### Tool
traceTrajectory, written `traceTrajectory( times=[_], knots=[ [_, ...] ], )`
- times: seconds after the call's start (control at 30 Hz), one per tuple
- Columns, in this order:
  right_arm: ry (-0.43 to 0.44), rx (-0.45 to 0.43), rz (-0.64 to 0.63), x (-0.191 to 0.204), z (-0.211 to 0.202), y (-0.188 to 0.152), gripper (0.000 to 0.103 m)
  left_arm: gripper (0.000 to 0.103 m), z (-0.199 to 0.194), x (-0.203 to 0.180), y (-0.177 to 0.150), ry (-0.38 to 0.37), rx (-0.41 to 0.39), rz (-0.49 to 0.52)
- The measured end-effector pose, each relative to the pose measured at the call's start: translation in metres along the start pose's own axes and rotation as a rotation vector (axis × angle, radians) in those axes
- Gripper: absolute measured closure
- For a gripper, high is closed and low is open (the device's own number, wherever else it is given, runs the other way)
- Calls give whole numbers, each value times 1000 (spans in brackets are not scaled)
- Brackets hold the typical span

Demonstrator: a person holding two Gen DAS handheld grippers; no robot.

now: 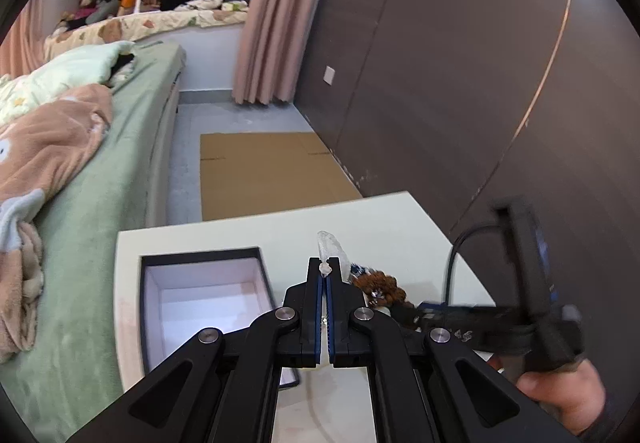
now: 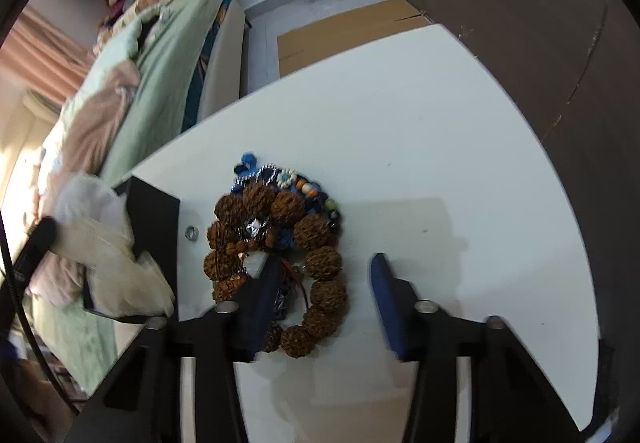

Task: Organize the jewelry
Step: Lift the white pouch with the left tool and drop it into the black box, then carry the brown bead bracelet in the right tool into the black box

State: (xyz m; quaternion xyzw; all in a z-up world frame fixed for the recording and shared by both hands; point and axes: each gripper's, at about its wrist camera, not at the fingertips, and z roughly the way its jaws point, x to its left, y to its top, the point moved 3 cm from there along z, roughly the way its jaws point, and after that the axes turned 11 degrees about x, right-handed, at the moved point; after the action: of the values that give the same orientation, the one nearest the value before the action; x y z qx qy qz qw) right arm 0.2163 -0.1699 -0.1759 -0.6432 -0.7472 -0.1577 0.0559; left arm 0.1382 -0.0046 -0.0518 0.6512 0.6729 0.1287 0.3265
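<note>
Right tongs (image 2: 320,299) over jewelry heap on white counter (image 2: 460,131).

Blue-padded fingers (image 2: 386,295) apart, straddling brown walnut-bead bracelet (image 2: 320,263); left finger overlapping the heap, right one beside it. Blue beaded pieces (image 2: 296,181) at far edge. Small silver ring (image 2: 192,232) just left, beside black box (image 2: 154,219). Green bed (image 2: 160,83) beyond.

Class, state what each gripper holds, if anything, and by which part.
The left gripper pinches a small clear plastic bag by its lower edge. The right gripper holds nothing.

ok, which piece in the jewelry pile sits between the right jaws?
The big brown bead bracelet. Its loop lies between the jaws, while the blue beaded piece and the small ring lie beyond them.
</note>
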Motion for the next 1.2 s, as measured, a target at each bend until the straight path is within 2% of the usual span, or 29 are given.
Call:
traceTrajectory(
  times=[0.1,0.2,0.43,0.57,0.7,0.8,0.87,0.9,0.93,0.97,1.0,1.2],
  knots=[
    [-13,-9,-7,2,1,0,82,102,-13,13,3,-2,-27,-25],
    [40,-33,32,-5,-7,1,82,102,-23,27,5,3,-48,-49],
    [215,-157,47,1,-47,-2,82,102,-31,55,9,10,-55,-101],
    [304,-175,39,9,-54,-3,82,102,-25,65,8,9,-14,-127],
    [370,-199,14,25,-59,-3,82,101,-4,69,6,24,102,-132],
    [397,-220,-10,38,-63,-2,82,100,-1,75,3,30,113,-144],
    [427,-237,-22,47,-65,-2,82,92,-4,77,3,31,98,-145],
    [442,-245,-28,50,-67,-3,82,65,-7,78,3,33,89,-147],
    [456,-251,-33,52,-68,-4,82,10,-8,79,4,35,83,-152],
    [475,-260,-43,57,-70,-4,82,2,-10,81,4,28,76,-162],
    [491,-268,-53,61,-72,-4,82,0,-15,84,4,14,52,-175],
    [584,-300,-109,84,-78,-7,82,0,-26,95,7,18,17,-212]
  ],
)
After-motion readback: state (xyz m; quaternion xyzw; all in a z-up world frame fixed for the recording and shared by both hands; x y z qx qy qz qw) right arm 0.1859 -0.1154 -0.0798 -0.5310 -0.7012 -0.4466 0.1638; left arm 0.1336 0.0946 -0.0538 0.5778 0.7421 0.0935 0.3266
